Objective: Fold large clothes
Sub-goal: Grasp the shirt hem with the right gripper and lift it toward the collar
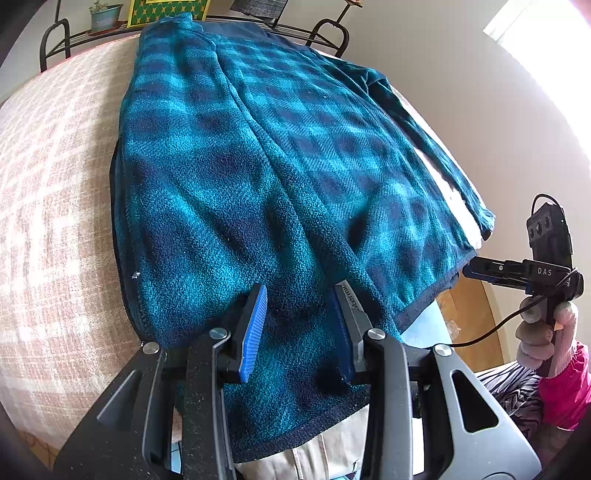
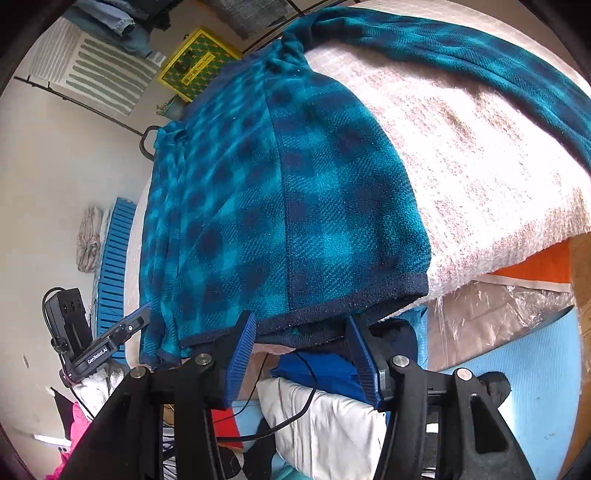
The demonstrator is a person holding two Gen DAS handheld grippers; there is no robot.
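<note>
A teal and navy plaid fleece jacket (image 1: 258,155) lies spread on a table under a pink checked cloth (image 1: 55,184). Its near hem hangs over the table's front edge. My left gripper (image 1: 301,291) is shut on a thick bunch of that hem, with fleece filling the gap between its blue pads (image 1: 255,332). My right gripper (image 2: 301,321) stands open at the jacket's dark hem band (image 2: 354,299), which lies at its fingertips without being pressed. From the left wrist view, the right gripper (image 1: 467,269) sits at the hem's right corner, held by a gloved hand (image 1: 543,332). One sleeve (image 2: 480,55) trails across the cloth.
Metal chair backs (image 1: 55,40), a potted plant (image 1: 105,14) and a yellow framed picture (image 1: 166,11) stand beyond the table. Below the front edge are a blue mat (image 2: 517,387), a plastic-wrapped board (image 2: 491,314), white padding (image 2: 325,424) and a cable. A blue crate (image 2: 114,266) stands at the left.
</note>
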